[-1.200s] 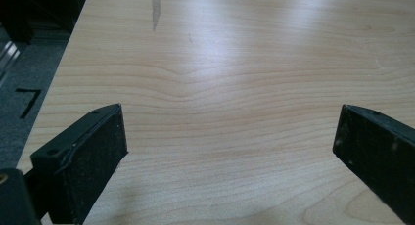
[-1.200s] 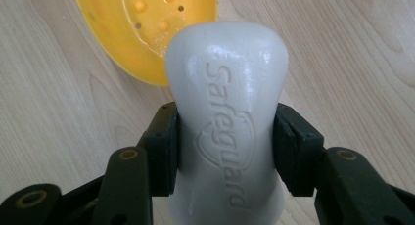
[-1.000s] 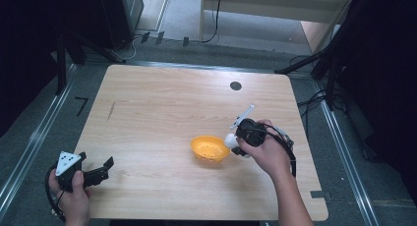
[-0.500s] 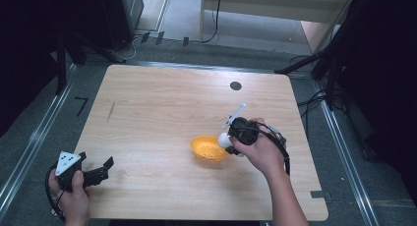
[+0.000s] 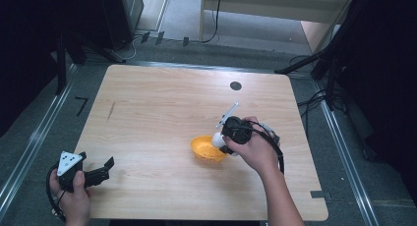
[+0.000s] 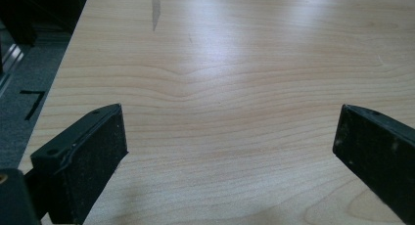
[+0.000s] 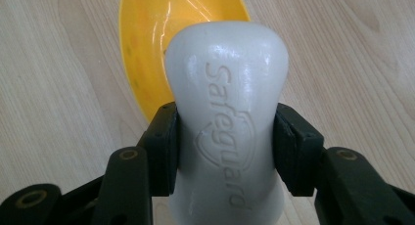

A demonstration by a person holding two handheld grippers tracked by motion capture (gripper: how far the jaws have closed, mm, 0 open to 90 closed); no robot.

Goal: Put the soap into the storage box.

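Right gripper (image 7: 225,151), jaws clamped on the soap (image 7: 226,112), long axis pointing forward over the bowl (image 7: 147,44) just ahead.

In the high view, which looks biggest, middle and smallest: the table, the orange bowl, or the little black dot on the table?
1. Table, by far the biggest.
2. Orange bowl, in the middle.
3. Black dot, the smallest.
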